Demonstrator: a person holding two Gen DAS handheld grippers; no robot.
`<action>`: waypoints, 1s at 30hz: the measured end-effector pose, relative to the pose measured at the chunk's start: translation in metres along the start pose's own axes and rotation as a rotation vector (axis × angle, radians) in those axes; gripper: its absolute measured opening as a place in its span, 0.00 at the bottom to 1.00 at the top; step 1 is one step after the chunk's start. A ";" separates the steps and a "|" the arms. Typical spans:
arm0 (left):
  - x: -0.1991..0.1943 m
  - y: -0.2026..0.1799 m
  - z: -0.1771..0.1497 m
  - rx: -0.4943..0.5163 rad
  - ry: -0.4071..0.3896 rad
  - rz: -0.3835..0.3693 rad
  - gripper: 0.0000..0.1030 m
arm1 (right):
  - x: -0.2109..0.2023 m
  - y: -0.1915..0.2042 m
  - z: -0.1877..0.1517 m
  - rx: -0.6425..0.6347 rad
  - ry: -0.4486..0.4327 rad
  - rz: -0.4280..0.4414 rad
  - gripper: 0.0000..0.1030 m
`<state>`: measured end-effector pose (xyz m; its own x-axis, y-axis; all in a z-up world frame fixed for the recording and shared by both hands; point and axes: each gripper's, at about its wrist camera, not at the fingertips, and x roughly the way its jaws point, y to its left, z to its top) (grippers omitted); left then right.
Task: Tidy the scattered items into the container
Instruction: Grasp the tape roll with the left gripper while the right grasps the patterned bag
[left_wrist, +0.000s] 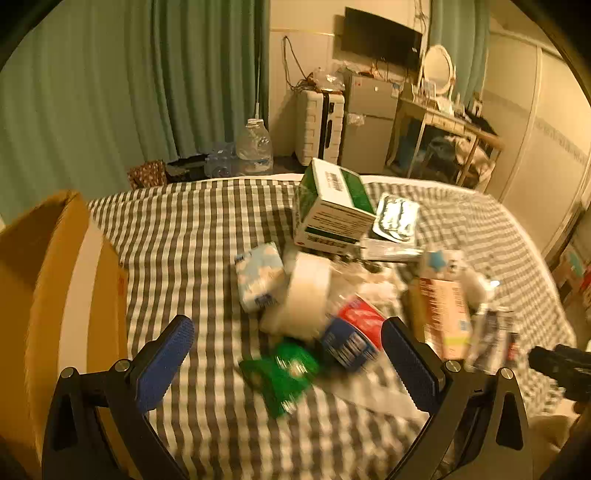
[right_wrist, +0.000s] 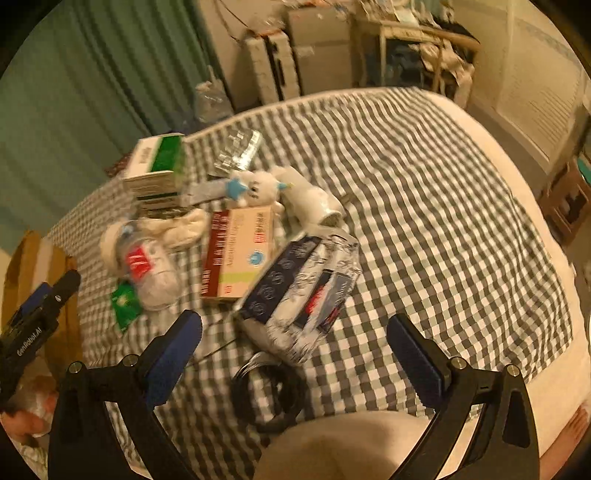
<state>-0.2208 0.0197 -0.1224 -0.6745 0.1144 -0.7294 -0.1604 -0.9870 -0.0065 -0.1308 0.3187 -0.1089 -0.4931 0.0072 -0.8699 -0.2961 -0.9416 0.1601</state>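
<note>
Scattered items lie in a pile on the checked bedspread (left_wrist: 192, 236). They include a green-and-white carton (left_wrist: 332, 206), a blue-white tissue pack (left_wrist: 258, 277), a white roll (left_wrist: 306, 295), a red-labelled bottle (left_wrist: 354, 328), a green packet (left_wrist: 284, 373) and a red-and-cream box (right_wrist: 236, 254). A brown cardboard box (left_wrist: 55, 295) stands at the left. My left gripper (left_wrist: 288, 326) hovers open above the bottle and green packet, holding nothing. My right gripper (right_wrist: 295, 323) is open over a plastic-wrapped dark blue package (right_wrist: 303, 291) and touches nothing.
A white plush toy (right_wrist: 258, 188), a blister pack (right_wrist: 236, 151) and a coiled black cable (right_wrist: 273, 391) also lie on the bed. Bare bedspread stretches to the right (right_wrist: 443, 221). Beyond the bed stand green curtains, water bottles (left_wrist: 255, 147), a suitcase and a desk.
</note>
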 end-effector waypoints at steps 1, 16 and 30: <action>0.006 0.000 0.001 0.010 0.002 0.007 1.00 | 0.006 -0.002 0.002 0.008 0.009 -0.003 0.98; 0.068 0.015 0.017 -0.012 0.104 -0.091 0.63 | 0.073 -0.006 0.016 0.033 0.142 -0.012 0.45; 0.024 0.022 0.029 -0.002 0.109 -0.140 0.31 | 0.039 -0.003 0.009 0.014 0.079 0.031 0.06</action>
<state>-0.2614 0.0040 -0.1208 -0.5632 0.2381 -0.7912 -0.2458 -0.9625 -0.1147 -0.1562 0.3252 -0.1391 -0.4359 -0.0489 -0.8987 -0.2934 -0.9362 0.1933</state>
